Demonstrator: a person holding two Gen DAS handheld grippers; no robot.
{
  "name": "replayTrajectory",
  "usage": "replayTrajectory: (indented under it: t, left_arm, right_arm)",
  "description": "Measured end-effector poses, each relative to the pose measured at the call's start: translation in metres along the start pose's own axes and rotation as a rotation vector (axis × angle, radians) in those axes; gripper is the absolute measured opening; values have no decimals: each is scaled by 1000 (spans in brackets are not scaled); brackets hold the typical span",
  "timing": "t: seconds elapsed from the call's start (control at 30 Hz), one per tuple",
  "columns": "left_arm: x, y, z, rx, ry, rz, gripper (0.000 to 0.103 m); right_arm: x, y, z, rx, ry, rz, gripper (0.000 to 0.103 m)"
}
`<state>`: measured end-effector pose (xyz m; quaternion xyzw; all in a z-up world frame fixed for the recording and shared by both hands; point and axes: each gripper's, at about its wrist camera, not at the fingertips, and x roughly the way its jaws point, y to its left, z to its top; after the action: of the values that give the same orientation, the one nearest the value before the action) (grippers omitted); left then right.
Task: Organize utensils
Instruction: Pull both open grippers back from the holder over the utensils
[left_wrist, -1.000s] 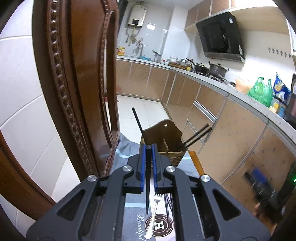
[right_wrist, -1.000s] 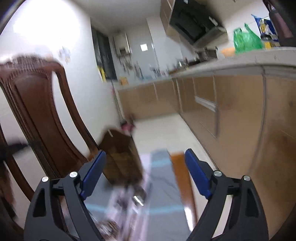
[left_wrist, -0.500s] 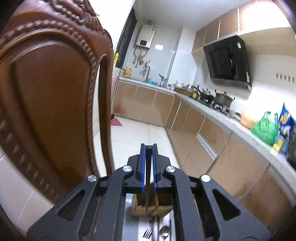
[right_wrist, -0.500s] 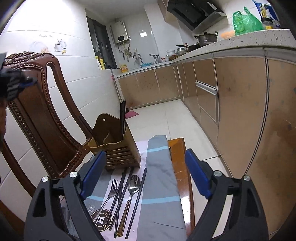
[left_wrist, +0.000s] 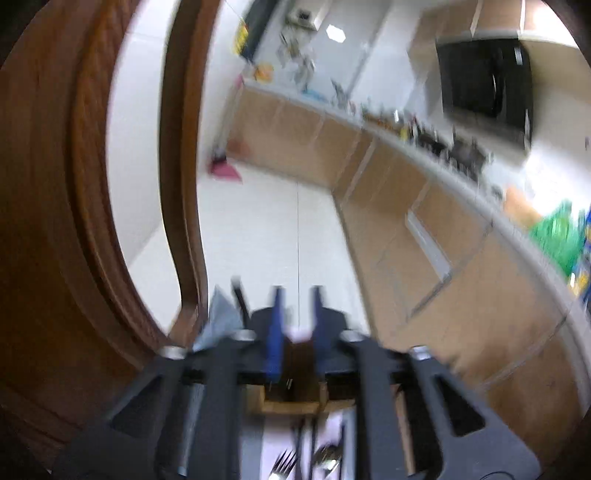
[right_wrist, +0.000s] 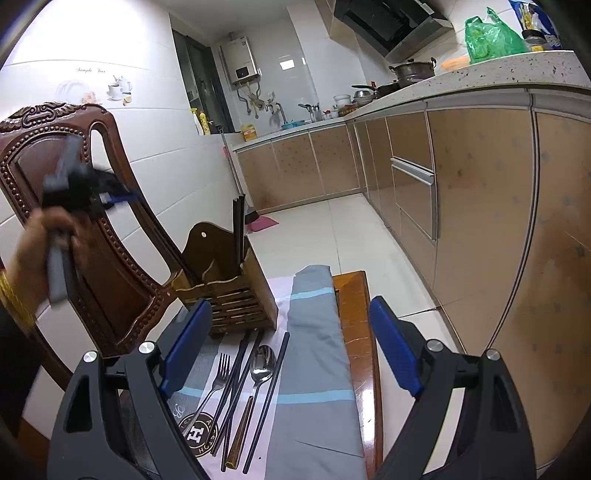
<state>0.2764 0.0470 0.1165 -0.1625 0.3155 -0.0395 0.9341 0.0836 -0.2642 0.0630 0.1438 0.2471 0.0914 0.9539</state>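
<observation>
A wooden utensil holder (right_wrist: 229, 288) stands on a cloth at the table's far end, with black chopsticks (right_wrist: 238, 225) upright in it. On the cloth in front lie a fork (right_wrist: 216, 380), a spoon (right_wrist: 260, 365) and more black chopsticks (right_wrist: 271, 384). My right gripper (right_wrist: 290, 306) hovers open over them and holds nothing. My left gripper (right_wrist: 118, 197), held by a hand (right_wrist: 40, 243), is blurred up to the left of the holder. In the blurred left wrist view the left gripper (left_wrist: 297, 325) is above the holder (left_wrist: 291, 384); its jaws are opening with nothing between them.
A carved brown chair (right_wrist: 92, 258) stands close on the left of the table. A folded grey cloth (right_wrist: 314, 350) lies to the right of the utensils, next to the table's wooden edge (right_wrist: 354, 332). Kitchen cabinets (right_wrist: 461, 206) run along the right.
The left gripper was shut on a black chopstick; now its jaws have parted and the chopstick is gone from between them. It swung toward the holder. The right gripper stayed open and almost still.
</observation>
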Motion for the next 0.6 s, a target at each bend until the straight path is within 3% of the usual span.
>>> replayTrajectory:
  t: [0.03, 0.13, 0.3, 0.4, 0.47, 0.6]
  left_arm:
    - [0, 1, -11, 14, 12, 8, 72]
    - [-22, 1, -59, 93, 7, 13, 82]
    - [-64, -6, -145, 264, 49, 36, 88]
    - [-84, -10, -182, 290, 76, 35, 88]
    - [-94, -14, -202, 307, 83, 24, 88]
    - [-100, -14, -228, 364, 72, 97, 88]
  right_arm:
    - [1, 1, 0, 0, 4, 4, 85]
    - [2, 4, 0, -9, 13, 17, 85]
    - [6, 16, -7, -47, 62, 32, 85]
    - [9, 27, -14, -84, 103, 41, 85]
    - [11, 37, -20, -119, 138, 49, 85]
    - [9, 52, -32, -169, 178, 61, 85]
